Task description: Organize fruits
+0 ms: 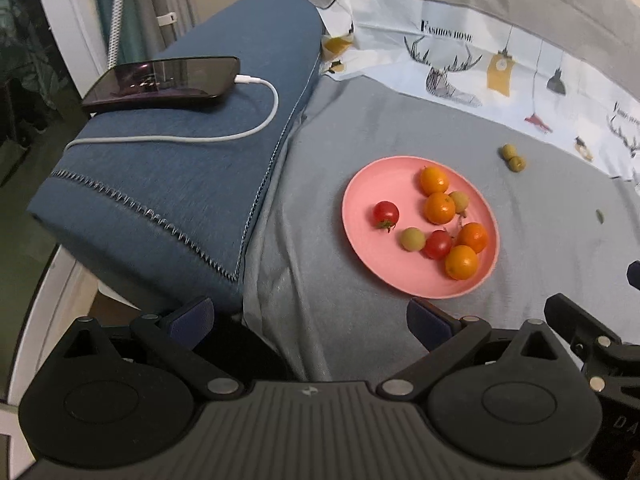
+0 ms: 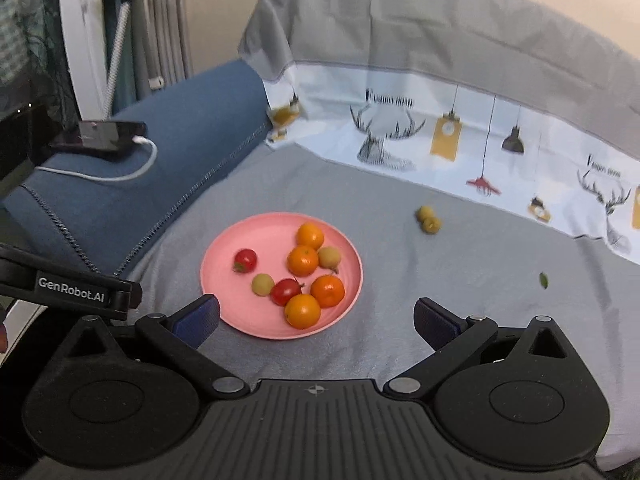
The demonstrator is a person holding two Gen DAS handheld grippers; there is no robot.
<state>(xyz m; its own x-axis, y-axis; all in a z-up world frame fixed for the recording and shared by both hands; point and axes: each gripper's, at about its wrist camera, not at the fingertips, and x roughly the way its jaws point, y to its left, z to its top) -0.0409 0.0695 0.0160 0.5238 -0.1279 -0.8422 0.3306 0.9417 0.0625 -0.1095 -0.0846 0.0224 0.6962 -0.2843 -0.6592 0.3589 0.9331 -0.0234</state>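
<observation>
The pink plate [image 1: 360, 196] lies in the middle of the left wrist view, on the grey cloth [image 1: 340, 320], and most of the fruit is already collected on it. I count four oranges [image 1: 439, 208], two red tomatoes [image 1: 386, 213] and two pale green fruits [image 1: 412, 239], so eight pieces in total, grouped mostly toward the right half of the plate. Two small green fruits [image 1: 513, 158] are not yet collected: they lie touching each other on the cloth, to the upper right of the plate and well apart from its rim. At the right edge of the same view there is also a little green scrap [image 1: 599, 215], maybe a leaf, but it is too small to tell. The left gripper [image 1: 310, 318] at the bottom of its frame has its jaws spread wide and nothing is between them. The right gripper [image 2: 316, 320], at the bottom of the right wrist view, is also wide and empty, with the near rim of the plate showing between its blue pads [image 2: 196, 320]. On the blue cushion [image 1: 168, 184] at the upper left a phone [image 1: 160, 80] is charging with a white cable [image 1: 256, 120]; it has no part in the task. In my judgement the work is nearly finished, and what remains is the pair of green fruits on the cloth.
</observation>
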